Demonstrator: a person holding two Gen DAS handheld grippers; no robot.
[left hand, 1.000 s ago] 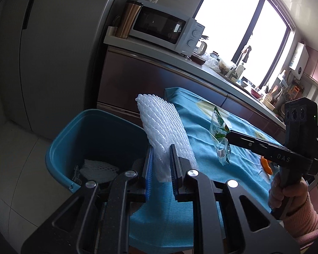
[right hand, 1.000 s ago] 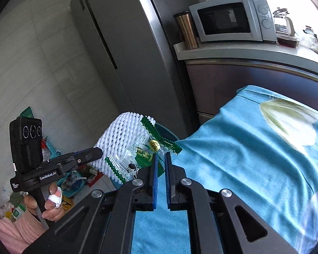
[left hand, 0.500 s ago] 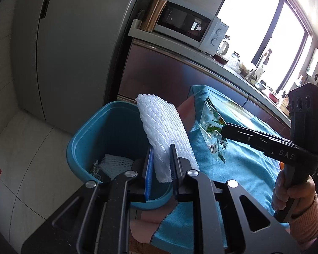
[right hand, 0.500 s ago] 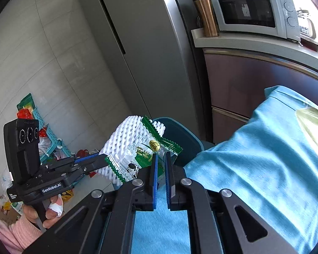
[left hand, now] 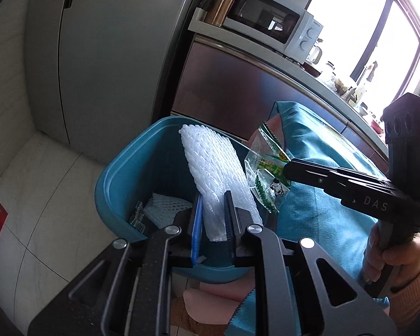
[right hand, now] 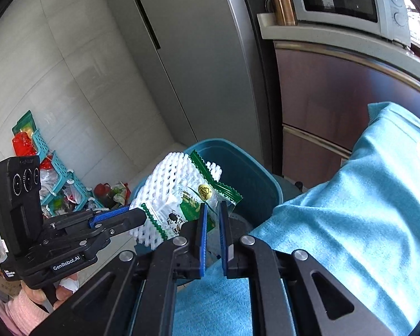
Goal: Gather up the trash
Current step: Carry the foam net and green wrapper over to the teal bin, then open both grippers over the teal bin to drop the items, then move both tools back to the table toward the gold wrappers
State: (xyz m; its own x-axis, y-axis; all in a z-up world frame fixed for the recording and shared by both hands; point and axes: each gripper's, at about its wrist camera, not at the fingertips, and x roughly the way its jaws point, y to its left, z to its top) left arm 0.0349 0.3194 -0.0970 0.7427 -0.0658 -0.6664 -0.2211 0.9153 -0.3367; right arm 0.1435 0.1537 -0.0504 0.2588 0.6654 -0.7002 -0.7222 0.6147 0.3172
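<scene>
The left gripper [left hand: 212, 212] pinches a white foam net [left hand: 215, 168] over the teal bin [left hand: 120, 184] (another net lies inside). The right gripper [right hand: 212, 218], nearly closed, seems to grip a green wrapper [right hand: 198, 198] at the bin's rim beside the blue cloth [right hand: 350, 210].

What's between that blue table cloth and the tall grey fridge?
A teal bin stands there, seen in both views. Over it, the left claw holds a white foam net and the right claw a green wrapper.
</scene>
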